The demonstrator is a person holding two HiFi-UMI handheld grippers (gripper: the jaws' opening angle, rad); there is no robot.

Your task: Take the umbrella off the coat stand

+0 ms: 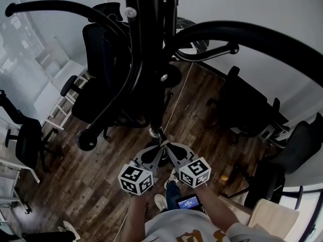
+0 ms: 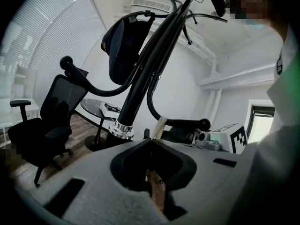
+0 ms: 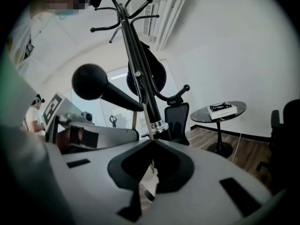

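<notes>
While the left hand-held gripper [image 2: 151, 139] and right hand-held gripper [image 3: 152, 142] are pinching the tan strap [image 2: 159, 125] of the umbrella [image 2: 137, 86], office chairs [image 1: 98, 79] are standing on the wooden floor [image 1: 96, 185].

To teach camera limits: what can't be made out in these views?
Lower end of the tan strap: left gripper view, hidden by the shut left tongs.
Print on the box on the round table: right gripper view, too small.
Logo on the dark cap: left gripper view, too small.
</notes>
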